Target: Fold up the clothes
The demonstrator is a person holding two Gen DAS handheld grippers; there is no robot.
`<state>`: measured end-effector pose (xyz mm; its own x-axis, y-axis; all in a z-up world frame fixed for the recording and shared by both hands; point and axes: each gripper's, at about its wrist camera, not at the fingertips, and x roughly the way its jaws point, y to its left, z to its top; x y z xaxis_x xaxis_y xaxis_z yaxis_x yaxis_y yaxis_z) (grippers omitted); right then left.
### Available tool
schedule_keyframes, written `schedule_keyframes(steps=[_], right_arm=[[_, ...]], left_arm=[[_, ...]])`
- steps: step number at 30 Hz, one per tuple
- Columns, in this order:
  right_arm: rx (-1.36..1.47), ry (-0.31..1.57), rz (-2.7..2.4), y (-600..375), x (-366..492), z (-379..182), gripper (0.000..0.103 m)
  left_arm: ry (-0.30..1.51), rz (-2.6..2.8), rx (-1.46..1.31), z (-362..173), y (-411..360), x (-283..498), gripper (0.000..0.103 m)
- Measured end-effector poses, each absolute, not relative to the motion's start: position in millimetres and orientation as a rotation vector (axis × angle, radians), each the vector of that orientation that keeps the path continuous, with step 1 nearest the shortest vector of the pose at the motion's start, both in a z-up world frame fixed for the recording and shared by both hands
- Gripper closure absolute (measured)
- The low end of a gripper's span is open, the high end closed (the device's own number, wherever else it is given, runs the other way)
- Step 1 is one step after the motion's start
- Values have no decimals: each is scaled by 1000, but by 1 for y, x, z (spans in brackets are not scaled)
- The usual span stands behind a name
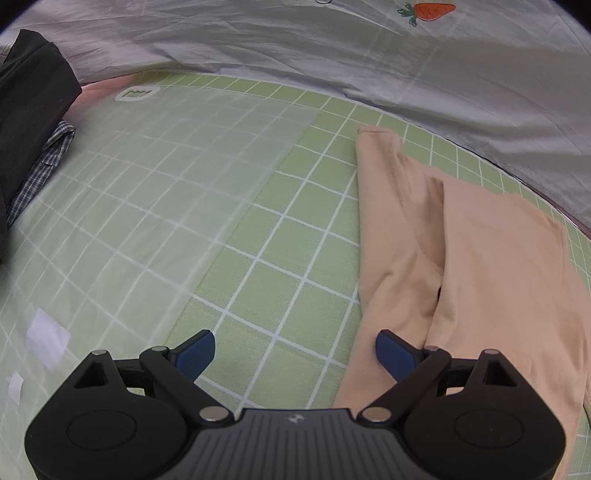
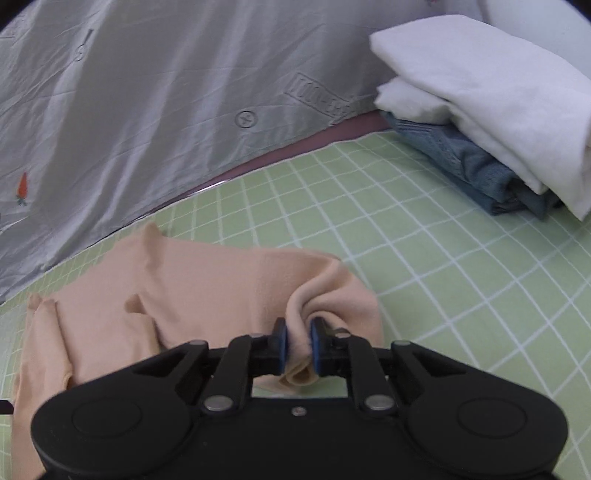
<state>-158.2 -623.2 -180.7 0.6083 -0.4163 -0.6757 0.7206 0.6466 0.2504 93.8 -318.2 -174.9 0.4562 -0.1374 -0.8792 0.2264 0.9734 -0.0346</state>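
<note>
A peach long-sleeved garment [image 1: 491, 258] lies on the green checked sheet [image 1: 280, 258], one sleeve stretching away on its left side. My left gripper [image 1: 295, 350] hovers open just left of the garment's near edge, nothing between its blue pads [image 1: 195, 352]. In the right wrist view the same peach garment [image 2: 192, 284] lies partly folded, and my right gripper [image 2: 298, 338] is shut on a bunched fold of its right edge, lifting it a little.
A grey sheet with a carrot print [image 1: 430, 11] rises behind the green sheet. Dark and plaid clothes [image 1: 33, 122] lie piled at far left. White folded cloth [image 2: 491, 96] rests on folded denim [image 2: 476, 170] at far right. Small white paper scraps [image 1: 46, 339] lie near left.
</note>
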Motion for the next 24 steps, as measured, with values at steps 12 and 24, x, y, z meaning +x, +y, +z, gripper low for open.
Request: schedule_keyframes(steps=[12, 24], right_arm=[[486, 729, -500, -581, -98, -190, 48], [366, 605, -725, -579, -165, -160, 0]], left_arm=[[1056, -192, 76, -168, -308, 96, 9], [955, -252, 137, -137, -328, 79, 9]])
